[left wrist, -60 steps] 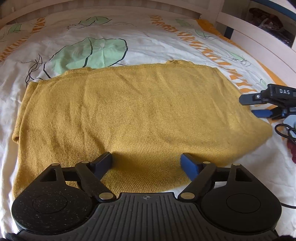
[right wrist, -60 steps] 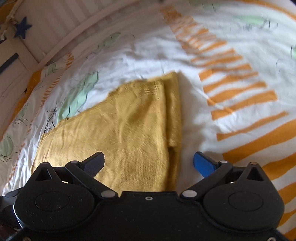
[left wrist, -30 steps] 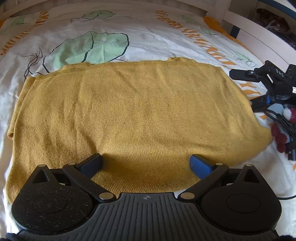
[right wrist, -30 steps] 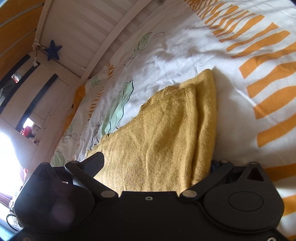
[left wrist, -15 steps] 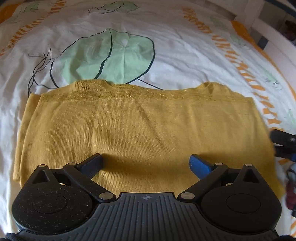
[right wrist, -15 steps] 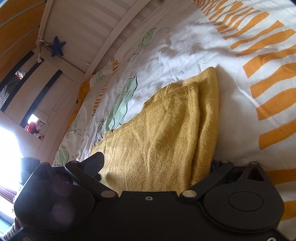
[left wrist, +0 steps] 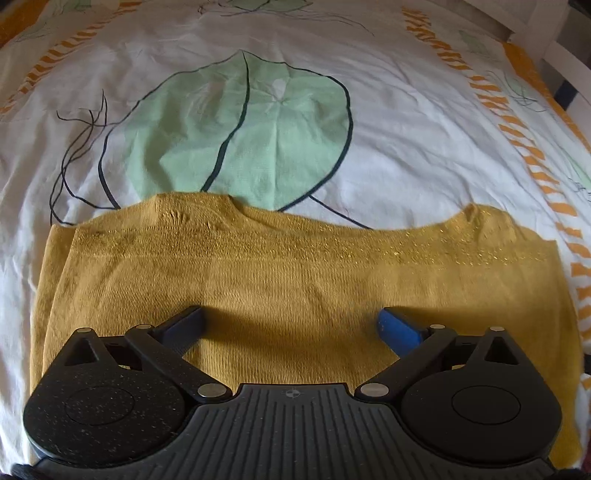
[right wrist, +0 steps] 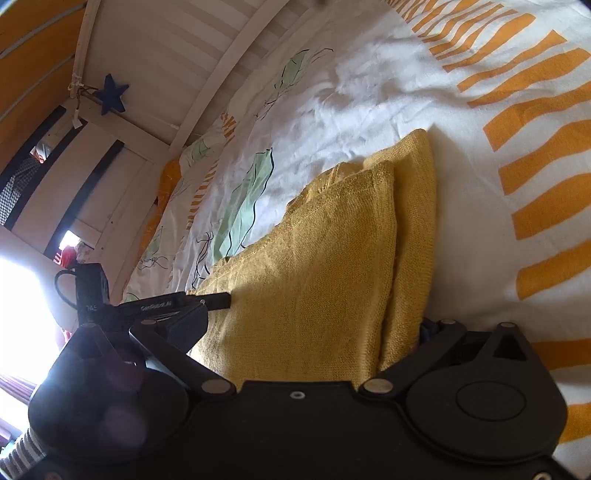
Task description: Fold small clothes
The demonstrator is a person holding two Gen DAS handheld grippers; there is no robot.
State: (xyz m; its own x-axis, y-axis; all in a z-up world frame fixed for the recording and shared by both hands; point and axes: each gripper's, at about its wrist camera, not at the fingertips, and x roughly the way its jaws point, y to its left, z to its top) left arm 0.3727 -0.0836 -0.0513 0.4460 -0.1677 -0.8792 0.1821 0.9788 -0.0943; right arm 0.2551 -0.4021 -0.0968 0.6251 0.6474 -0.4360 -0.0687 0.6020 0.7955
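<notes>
A mustard-yellow knit garment lies folded on the bed; it also shows in the right wrist view. My left gripper is open, its blue-padded fingers spread wide just over the near part of the cloth. My right gripper is open around the garment's side edge: the left finger lies over the cloth, and the right one is hidden under the folded layers. The left gripper also shows in the right wrist view, low over the far side of the cloth.
The bed sheet is white with a large green leaf print and orange stripes. A white slatted bed rail with a blue star runs behind. A white bed frame stands at the far right.
The left gripper has moved forward and lower over the garment, so the far folded edge is now close. The left gripper has come into the right wrist view. Both stay open.
</notes>
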